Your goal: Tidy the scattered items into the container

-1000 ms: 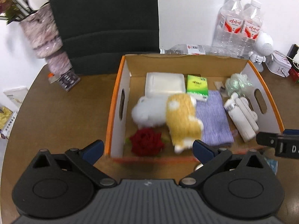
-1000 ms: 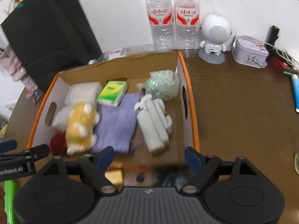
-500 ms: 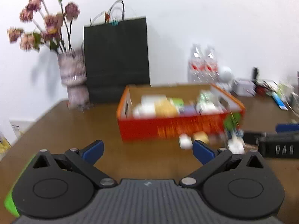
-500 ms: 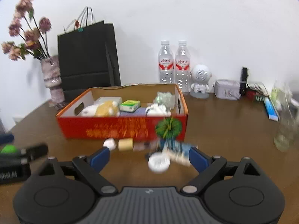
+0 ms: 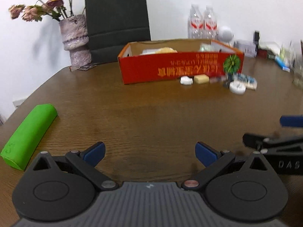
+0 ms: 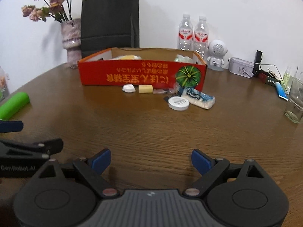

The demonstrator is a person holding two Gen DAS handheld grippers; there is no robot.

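A red cardboard box [image 6: 142, 75] [image 5: 180, 68] stands on the brown table with several items inside. Before its front wall lie a small white piece [image 6: 129, 89], a tan block [image 6: 145, 89], a round white disc [image 6: 178, 103] and a blue-and-white packet [image 6: 198, 98]. A green cylinder [image 5: 28, 136] [image 6: 13, 105] lies at the left. My left gripper [image 5: 149, 152] and right gripper [image 6: 150, 160] hover low over the near table, side by side, both open with nothing between the fingers.
Behind the box stand a black paper bag [image 6: 109, 19], a vase of dried flowers [image 6: 72, 37], two water bottles [image 6: 193, 34] and a white robot speaker [image 6: 216, 56]. A tin [image 6: 240, 70], cables and a glass [image 6: 295, 104] crowd the right side.
Both grippers have pulled back from above the box and sunk toward the near table. The view has swung from looking down into the box to looking at its front wall.
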